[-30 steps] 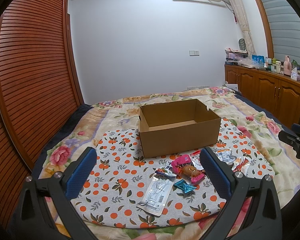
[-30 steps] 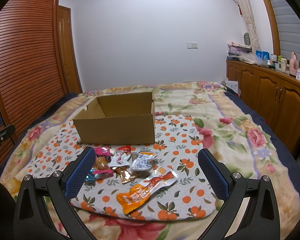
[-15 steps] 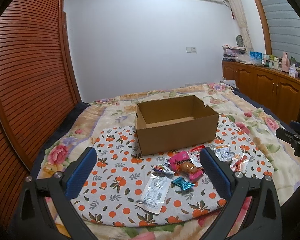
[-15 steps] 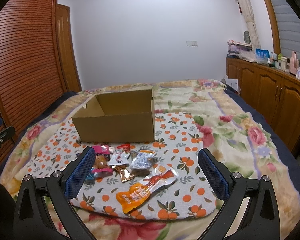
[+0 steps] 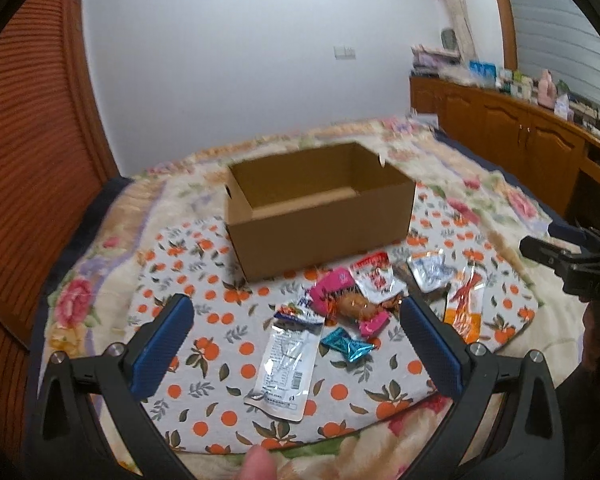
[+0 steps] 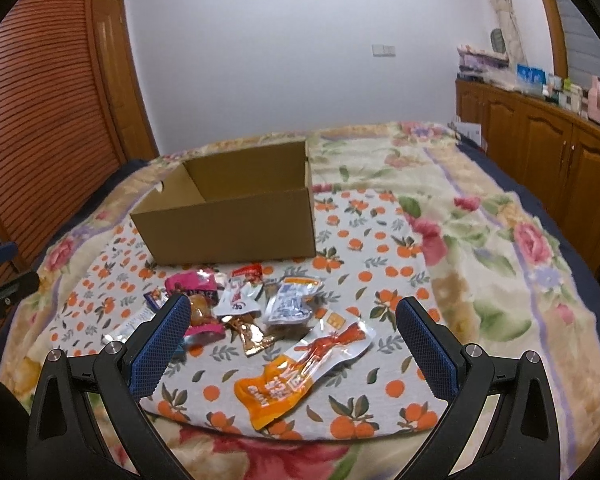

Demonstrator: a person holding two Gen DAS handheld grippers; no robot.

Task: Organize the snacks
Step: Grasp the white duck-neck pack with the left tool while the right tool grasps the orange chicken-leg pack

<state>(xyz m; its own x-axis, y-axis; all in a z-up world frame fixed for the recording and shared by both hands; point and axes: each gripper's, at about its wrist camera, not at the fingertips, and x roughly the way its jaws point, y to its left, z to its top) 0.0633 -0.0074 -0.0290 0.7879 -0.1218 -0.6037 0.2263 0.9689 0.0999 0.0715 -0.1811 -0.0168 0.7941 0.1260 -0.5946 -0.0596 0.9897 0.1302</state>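
While both the left gripper (image 5: pixel 296 344) and the right gripper (image 6: pixel 292 332) hung wide apart and empty, one open cardboard box (image 6: pixel 236 216) sat on the orange-print cloth (image 6: pixel 380 280) behind roughly eight snack packets (image 6: pixel 260 312), their overlap and motion blur in the left view making an exact count uncertain.

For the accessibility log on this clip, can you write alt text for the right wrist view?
The right claw hangs open and empty over a cluster of snack packets on an orange-print cloth, nearest a long orange packet. Behind the snacks sits an open cardboard box, with nothing visible inside, on a floral blanket.
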